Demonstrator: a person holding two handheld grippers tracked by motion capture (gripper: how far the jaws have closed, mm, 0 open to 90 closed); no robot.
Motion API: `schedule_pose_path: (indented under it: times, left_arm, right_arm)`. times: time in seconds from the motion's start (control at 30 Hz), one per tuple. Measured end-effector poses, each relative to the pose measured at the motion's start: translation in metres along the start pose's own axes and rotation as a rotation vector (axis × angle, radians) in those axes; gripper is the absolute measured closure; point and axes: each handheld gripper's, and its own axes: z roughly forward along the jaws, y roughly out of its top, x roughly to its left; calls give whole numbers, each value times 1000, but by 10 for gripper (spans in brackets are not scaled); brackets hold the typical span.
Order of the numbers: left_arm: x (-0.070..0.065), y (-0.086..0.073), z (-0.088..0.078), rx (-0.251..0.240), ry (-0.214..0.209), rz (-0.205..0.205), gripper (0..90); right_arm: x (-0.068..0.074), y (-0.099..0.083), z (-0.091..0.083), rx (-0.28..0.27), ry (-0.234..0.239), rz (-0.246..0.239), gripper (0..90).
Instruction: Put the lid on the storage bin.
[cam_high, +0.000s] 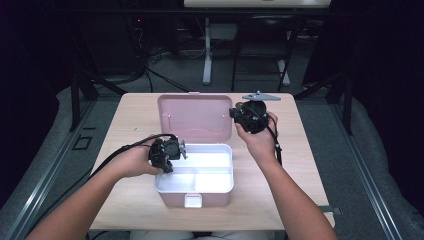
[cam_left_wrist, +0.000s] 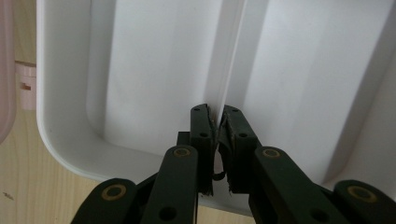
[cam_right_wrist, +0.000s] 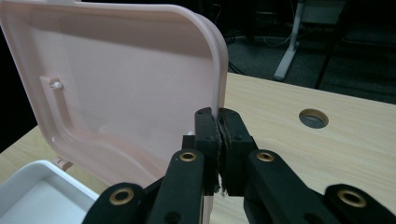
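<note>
A pink box (cam_high: 195, 175) with a white inner tray (cam_high: 212, 165) is seen standing on a pale wood-grain worktop (cam_high: 135, 195), near its front edge, with its lid (cam_high: 195, 117) raised to stand upright behind the tray. The left gripper (cam_high: 167, 155) is held at the tray's left side; in the left gripper view its jaws are pinched onto the thin white divider wall (cam_left_wrist: 229, 60) that runs away from the jaw tips between two compartments, and the tray's rounded corner (cam_left_wrist: 56, 140) is seen to the left of the jaws, with bare worktop below it. The right gripper (cam_high: 247, 117) is held at the lid's right edge; in the right gripper view its jaws are pressed together on the lid's rim (cam_right_wrist: 219, 74), the lid's ribbed inner face spreading to the left of the jaws and a corner of the tray lying low at the left. To the right of these jaws a round cable hole (cam_right_wrist: 313, 118) is set in the worktop. Beyond the worktop a dark room is seen: grey carpet, loose cables, black frame legs, and the white leg (cam_high: 207, 50) of another table.
</note>
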Motion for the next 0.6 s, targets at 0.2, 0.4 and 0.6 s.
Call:
schedule_pose_path:
  times: [0.2,0.4,0.6]
  left_arm:
    - [-3,-1,-1,-1,19,-2,833]
    - [-4,-2,-1,-10,34,7,830]
    - [-5,-5,-1,-33,34,-1,828]
  right_arm:
    - [9,-10,-15,-50,-7,-47,874]
    - [16,-19,-28,-83,-12,-83,875]
    - [24,-31,-37,-127,-25,-117,875]
